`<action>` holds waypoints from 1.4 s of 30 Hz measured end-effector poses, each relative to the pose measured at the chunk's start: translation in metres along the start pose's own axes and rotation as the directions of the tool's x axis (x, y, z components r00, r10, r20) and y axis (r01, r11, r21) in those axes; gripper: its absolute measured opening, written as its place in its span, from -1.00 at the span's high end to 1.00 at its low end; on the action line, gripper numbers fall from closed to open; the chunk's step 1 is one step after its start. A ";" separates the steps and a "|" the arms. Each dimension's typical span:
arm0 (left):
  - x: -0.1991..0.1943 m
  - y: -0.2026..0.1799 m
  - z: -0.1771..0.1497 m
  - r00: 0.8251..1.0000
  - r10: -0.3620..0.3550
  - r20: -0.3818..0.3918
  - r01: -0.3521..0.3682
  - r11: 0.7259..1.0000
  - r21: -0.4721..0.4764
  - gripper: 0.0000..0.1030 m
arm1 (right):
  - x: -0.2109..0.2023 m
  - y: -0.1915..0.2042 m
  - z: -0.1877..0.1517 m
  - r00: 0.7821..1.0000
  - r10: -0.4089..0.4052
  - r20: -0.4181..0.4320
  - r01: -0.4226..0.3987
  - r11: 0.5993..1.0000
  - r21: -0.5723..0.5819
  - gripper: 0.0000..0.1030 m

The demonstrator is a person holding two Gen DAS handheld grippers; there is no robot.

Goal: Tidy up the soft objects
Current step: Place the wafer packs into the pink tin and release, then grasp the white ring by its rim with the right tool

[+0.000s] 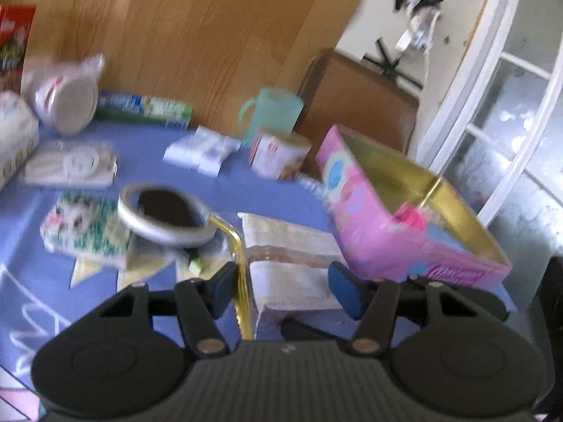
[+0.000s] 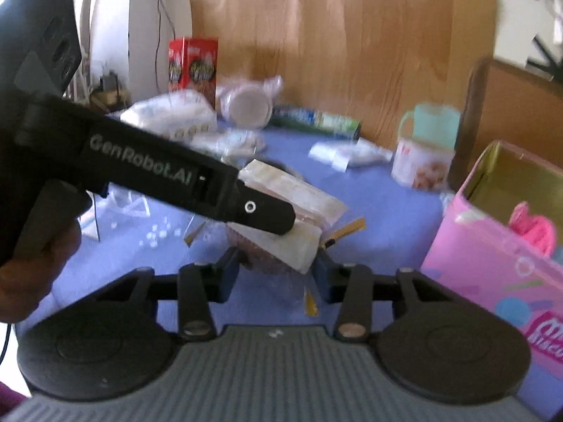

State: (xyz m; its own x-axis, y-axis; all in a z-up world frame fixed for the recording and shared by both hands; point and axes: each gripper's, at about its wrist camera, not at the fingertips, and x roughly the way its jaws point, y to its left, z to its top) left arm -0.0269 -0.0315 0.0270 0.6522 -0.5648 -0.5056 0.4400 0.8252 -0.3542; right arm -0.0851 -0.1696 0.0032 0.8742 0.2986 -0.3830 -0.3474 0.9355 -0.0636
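Both wrist views look down close over one blue table [image 1: 140, 147]

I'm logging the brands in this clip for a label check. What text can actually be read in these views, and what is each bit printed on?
"GenRobot.AI": on the side of the left gripper, seen from the right wrist camera.
Pink box: pink lettering on its front, cut off and blurred, not readable.
Red box: printed logos, too blurred to read.
Green and blue tube: print too blurred to read.
Small tub by the teal mug: red marks, not readable.
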 end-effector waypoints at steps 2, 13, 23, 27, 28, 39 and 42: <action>-0.007 -0.013 0.013 0.999 -0.021 0.046 0.019 0.999 0.036 -0.10 | -0.012 -0.006 0.006 0.997 -0.029 0.067 0.030 0.999 -0.014 0.07; 0.061 -0.114 0.072 0.981 -0.098 0.166 0.057 0.969 0.239 -0.61 | -0.030 -0.105 0.022 0.859 -0.491 0.141 0.485 0.871 0.076 -0.14; -0.006 0.016 0.024 0.963 0.184 0.195 -0.188 0.982 0.003 -0.65 | -0.033 -0.093 0.018 0.925 -0.327 0.191 0.304 0.942 0.142 -0.12; -0.034 0.085 0.004 0.908 0.374 0.187 -0.348 0.924 -0.162 -0.66 | 0.015 -0.059 0.030 0.994 -0.063 0.091 0.054 0.994 0.093 -0.21; -0.038 0.096 0.001 0.901 0.393 0.184 -0.359 0.913 -0.194 -0.66 | 0.030 -0.049 0.032 0.999 -0.021 0.047 0.017 0.996 0.089 -0.27; -0.044 0.119 -0.010 0.910 0.338 0.240 -0.272 0.924 -0.269 -0.69 | 0.137 0.001 0.061 0.979 0.132 -0.156 -0.126 0.991 0.048 -0.73; -0.047 0.125 -0.012 0.916 0.316 0.247 -0.239 0.925 -0.296 -0.70 | 0.150 -0.006 0.062 0.971 0.129 -0.201 -0.110 0.989 0.102 -0.82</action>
State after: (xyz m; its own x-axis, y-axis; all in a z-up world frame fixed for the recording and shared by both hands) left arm -0.0098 0.0978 -0.0032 0.8889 -0.2545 -0.3810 0.0683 0.8959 -0.4391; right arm 0.0696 -0.1190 0.0036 0.7361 0.3726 -0.5651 -0.4053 0.9113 0.0730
